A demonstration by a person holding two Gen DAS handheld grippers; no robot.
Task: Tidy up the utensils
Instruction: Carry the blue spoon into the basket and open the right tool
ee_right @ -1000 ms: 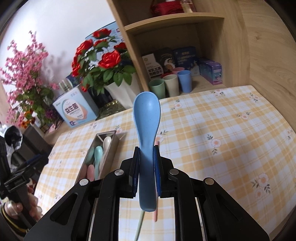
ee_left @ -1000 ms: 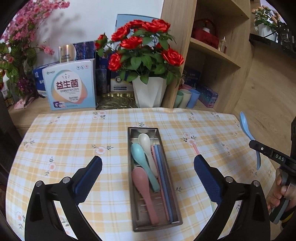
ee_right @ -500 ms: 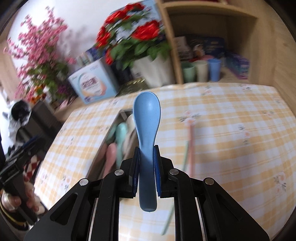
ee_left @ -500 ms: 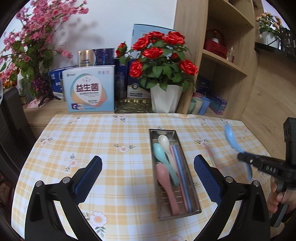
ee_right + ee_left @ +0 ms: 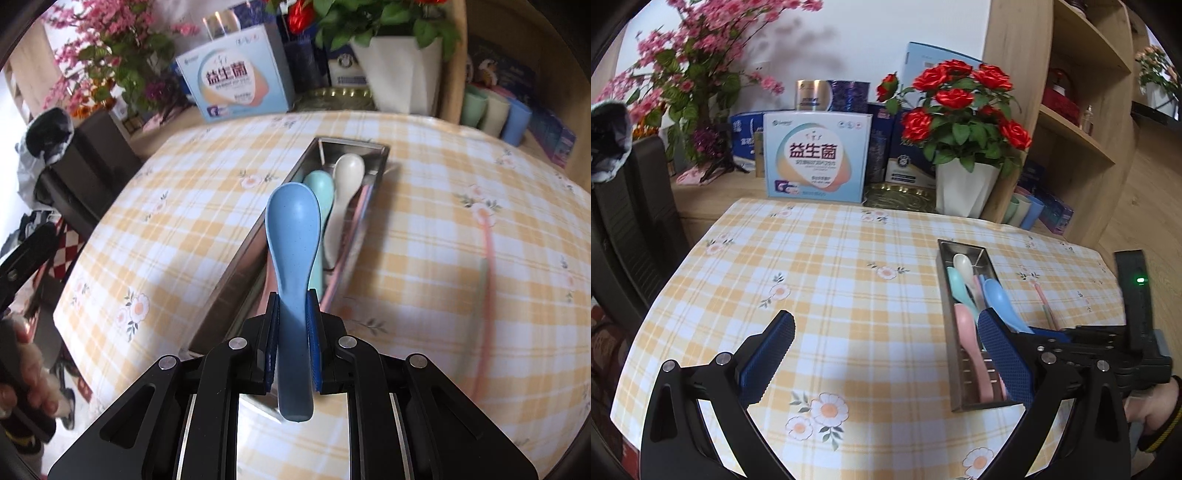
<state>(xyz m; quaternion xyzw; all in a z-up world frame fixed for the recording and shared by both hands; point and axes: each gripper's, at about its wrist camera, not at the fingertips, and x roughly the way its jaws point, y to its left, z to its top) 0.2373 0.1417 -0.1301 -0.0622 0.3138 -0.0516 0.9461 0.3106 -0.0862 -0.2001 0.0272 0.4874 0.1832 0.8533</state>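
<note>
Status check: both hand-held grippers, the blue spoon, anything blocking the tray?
Right hand-held gripper shut on blue spoon, over metal tray. Left hand-held gripper open, holding nothing. Tray holds white, teal, pink spoons; chopsticks lie outside on the cloth.

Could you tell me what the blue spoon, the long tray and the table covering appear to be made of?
The blue spoon, held in the right tongs, looks like matte plastic or wheat-straw composite: dull surface with fine dark specks. The tray seems to be brushed stainless steel, grey with soft reflections on its walls. The tablecloth looks like printed fabric or vinyl; the pictures do not settle which.
</note>
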